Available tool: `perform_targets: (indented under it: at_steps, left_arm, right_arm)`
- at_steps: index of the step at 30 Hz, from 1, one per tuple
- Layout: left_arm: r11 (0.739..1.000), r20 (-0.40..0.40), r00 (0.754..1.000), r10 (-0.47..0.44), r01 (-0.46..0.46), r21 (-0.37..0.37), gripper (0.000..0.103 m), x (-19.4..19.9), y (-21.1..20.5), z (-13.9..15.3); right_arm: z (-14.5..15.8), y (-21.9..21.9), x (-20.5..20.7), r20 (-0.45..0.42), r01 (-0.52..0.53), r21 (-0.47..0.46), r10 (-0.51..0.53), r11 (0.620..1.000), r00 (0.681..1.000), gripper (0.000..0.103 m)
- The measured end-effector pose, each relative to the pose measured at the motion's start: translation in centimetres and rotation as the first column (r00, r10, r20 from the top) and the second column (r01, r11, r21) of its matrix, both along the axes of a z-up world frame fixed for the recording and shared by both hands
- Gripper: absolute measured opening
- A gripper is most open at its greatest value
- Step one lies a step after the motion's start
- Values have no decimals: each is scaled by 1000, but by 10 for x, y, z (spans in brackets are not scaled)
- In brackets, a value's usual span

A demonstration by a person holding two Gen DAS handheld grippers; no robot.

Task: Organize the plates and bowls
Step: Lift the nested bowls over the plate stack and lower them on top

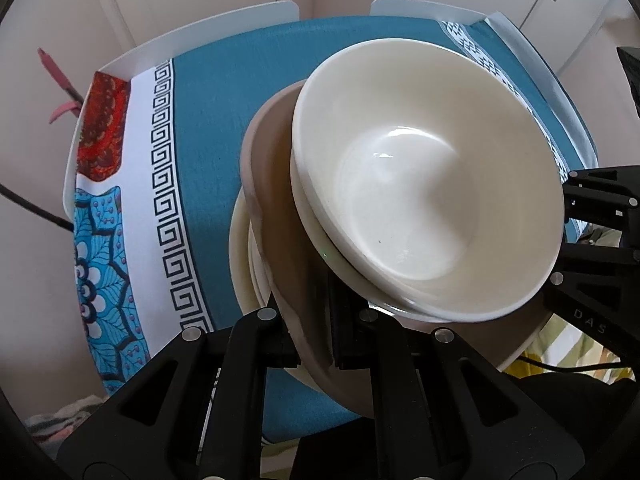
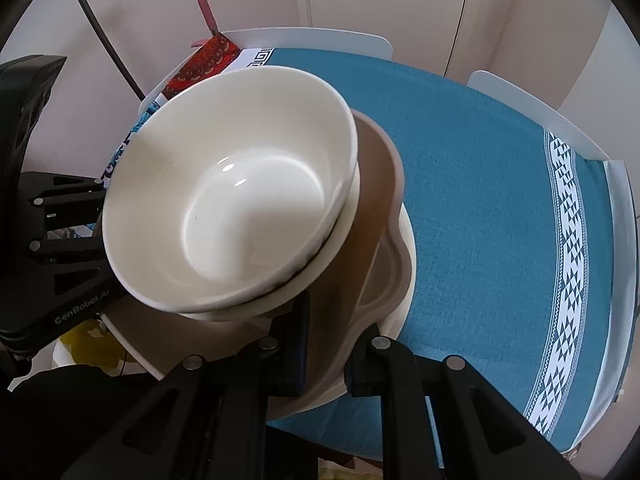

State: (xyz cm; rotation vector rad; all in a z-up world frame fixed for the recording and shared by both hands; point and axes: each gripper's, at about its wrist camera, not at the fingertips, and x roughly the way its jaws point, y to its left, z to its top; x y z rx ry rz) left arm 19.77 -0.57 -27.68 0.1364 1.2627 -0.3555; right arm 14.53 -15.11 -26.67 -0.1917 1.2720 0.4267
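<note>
1. The left gripper [image 1: 316,344] is clamping the near rim of the brown plate [image 1: 272,200], one finger above the rim and one below, so it is closed on the plate and not free.
2. The right gripper [image 2: 324,344] is pinching the same brown plate [image 2: 380,184] at its opposite rim, jaws narrow around the edge; each gripper is showing in the other's view, at the far side of the stack.
3. The stack is sitting between the two grippers: two nested white bowls [image 1: 424,188] are resting on the brown plate, and a cream plate [image 1: 240,256] is lying beneath it.
4. The whole stack is tilting in both views, the bowls [image 2: 228,200] leaning across the plate and not sitting level; I cannot tell whether the cream plate [image 2: 404,280] is touching the table [image 1: 216,128] or hanging just over it.
5. The deciding relation is this: the line from gripper to gripper is running straight through the stack, with neither hand nearer, so any coming move looks to call for both hands travelling together.
6. The blue cloth of the table [image 2: 480,160] is lying open beyond and beside the stack, the likely ground for setting it down.
7. The risk, as I judge it, is the bowls sliding if one side is dipping further.
</note>
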Motion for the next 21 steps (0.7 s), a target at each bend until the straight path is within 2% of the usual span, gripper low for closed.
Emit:
perform_targets:
  at_steps: [6, 12, 16, 19, 21]
  left_arm:
    - [998, -25, 1000, -15, 17, 64, 11, -2, -10, 0]
    - [996, -62, 998, -26, 32, 86, 17, -4, -14, 0]
    - [997, -107, 994, -28, 36, 71, 21, -4, -12, 4]
    - [998, -170, 985, -33, 42, 46, 25, -1, -11, 5]
    - [998, -215, 975, -51, 56, 18, 33, 0, -13, 6]
  right_arm:
    - [-1, -3, 5, -49, 9, 16, -8, 1000, 999, 13]
    - [-3, -4, 13, -93, -5, 20, 7, 1000, 996, 13]
    - [-2, -5, 18, -131, 10, 22, -7, 1000, 991, 13]
    - [1, -7, 23, -180, 22, 15, -19, 1000, 983, 20]
    - [4, -7, 25, -211, 25, 19, -21, 1000, 977, 21]
